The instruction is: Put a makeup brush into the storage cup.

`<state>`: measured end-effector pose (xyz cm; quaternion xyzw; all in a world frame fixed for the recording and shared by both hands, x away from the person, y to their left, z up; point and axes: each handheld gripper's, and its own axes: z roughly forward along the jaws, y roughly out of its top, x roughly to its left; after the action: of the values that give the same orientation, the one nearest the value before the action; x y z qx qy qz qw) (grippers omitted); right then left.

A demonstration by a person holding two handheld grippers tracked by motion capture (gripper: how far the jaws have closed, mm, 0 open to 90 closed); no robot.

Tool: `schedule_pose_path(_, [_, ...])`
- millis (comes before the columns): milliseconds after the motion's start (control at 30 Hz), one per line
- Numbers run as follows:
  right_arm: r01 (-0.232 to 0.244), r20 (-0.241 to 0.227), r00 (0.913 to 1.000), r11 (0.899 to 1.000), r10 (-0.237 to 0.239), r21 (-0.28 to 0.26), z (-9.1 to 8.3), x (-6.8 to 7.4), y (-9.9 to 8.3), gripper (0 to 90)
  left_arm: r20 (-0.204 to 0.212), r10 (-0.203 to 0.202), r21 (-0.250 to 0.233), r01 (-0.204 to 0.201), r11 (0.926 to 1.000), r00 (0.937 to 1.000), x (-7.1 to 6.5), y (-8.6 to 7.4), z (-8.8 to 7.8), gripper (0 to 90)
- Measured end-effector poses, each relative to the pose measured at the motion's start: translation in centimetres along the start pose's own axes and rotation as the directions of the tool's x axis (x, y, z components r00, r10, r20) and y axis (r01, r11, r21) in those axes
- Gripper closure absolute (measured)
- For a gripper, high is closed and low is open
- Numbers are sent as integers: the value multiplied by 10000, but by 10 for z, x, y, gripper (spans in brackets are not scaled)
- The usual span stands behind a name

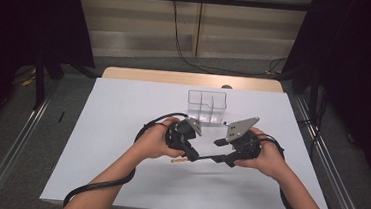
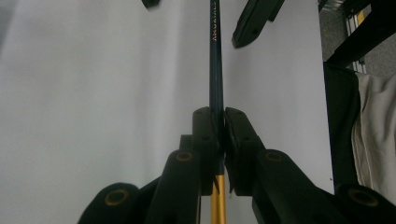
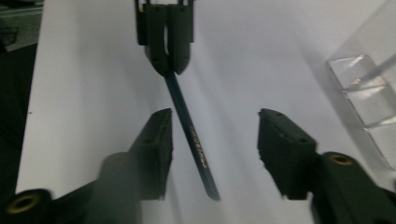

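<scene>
Above the white table (image 1: 121, 129), my left gripper (image 2: 222, 135) has its jaws pinching a dark pen (image 2: 215, 70) near its gold end, while my right gripper (image 3: 215, 140) holds its jaws spread around the pen's free end, untouched. A clear organizer (image 1: 207, 106) stands just beyond.

left gripper (image 1: 193, 155) – holds pencil (image 1: 204, 158) | right gripper (image 1: 221, 160) – beside

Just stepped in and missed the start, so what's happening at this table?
A person works two handheld grippers over a white table. The left gripper is shut on a dark blue pencil with a gold end. The right gripper has its jaws on either side of the pencil's free end, not touching. A clear divided container stands beyond.
</scene>
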<state>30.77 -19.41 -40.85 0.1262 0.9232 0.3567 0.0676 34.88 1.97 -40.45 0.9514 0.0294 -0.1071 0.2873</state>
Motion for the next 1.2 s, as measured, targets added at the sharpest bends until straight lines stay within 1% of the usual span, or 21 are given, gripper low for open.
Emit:
schedule_pose_path(33, [198,-48,9998,9998,-198,74,2,1,1,505,43,19,-2,-19,10000,10000,0,1,0,836])
schedule_pose_path(67, [303,-80,9995,9994,-302,176,3,2,2,513,4,14,6,-14,10000,10000,0,1,0,836])
schedule_pose_path(133, [578,-113,9983,9975,-574,412,6,4,4,532,98,23,13,-23,10000,9999,-1,2,1,836])
schedule_pose_path(200, [789,-88,9969,9952,-786,582,7,5,5,587,112,59,23,-59,10000,9999,-1,3,2,836])
schedule_pose_path(233, [807,-227,9966,9949,-795,610,8,5,5,607,135,54,51,-55,10000,9999,-1,3,3,836])
schedule_pose_path(300, [926,-232,9956,9936,-913,653,8,6,5,647,173,34,38,-35,10000,9998,-1,3,3,836])
schedule_pose_path(400, [1133,-396,9931,9906,-1105,761,8,8,6,684,263,47,-18,-46,10000,9996,1,3,2,836])
schedule_pose_path(500, [1333,-439,9906,9867,-1296,936,9,10,8,754,338,13,-72,-11,10000,9994,1,4,1,836])
schedule_pose_path(533, [1333,-458,9905,9864,-1294,962,10,10,8,799,429,23,-134,-18,9999,9991,1,4,1,836])
schedule_pose_path(567, [1257,-585,9910,9865,-1201,1052,9,10,7,814,407,10,-175,-3,9998,9992,1,5,0,835])
schedule_pose_path(667, [1416,-846,9874,9851,-1335,976,11,10,5,846,512,53,-215,-42,9998,9987,0,5,-3,833])
schedule_pose_path(700, [1425,-872,9871,9855,-1346,920,11,11,4,847,513,48,-254,-35,9997,9987,1,5,-4,833])
schedule_pose_path(733, [1380,-886,9875,9869,-1306,833,11,11,3,849,592,-38,-308,56,9995,9982,1,5,-5,832])
schedule_pose_path(900, [1093,-958,9900,9925,-1037,551,10,11,1,851,639,-25,-588,63,9983,9980,2,4,-9,831])
schedule_pose_path(933, [1086,-932,9903,9928,-1035,515,10,11,0,851,676,-50,-572,89,9983,9977,2,4,-9,831])
schedule_pose_path(1067, [985,-944,9911,9943,-943,403,11,12,-2,851,582,15,-448,11,9990,9983,1,6,-9,832])
schedule_pose_path(1133, [1007,-900,9913,9939,-964,450,12,11,-2,851,499,10,-409,10,9992,9988,1,7,-9,831])
schedule_pose_path(1200, [1016,-900,9912,9937,-970,482,14,11,-3,851,547,2,-385,19,9993,9985,1,7,-8,832])
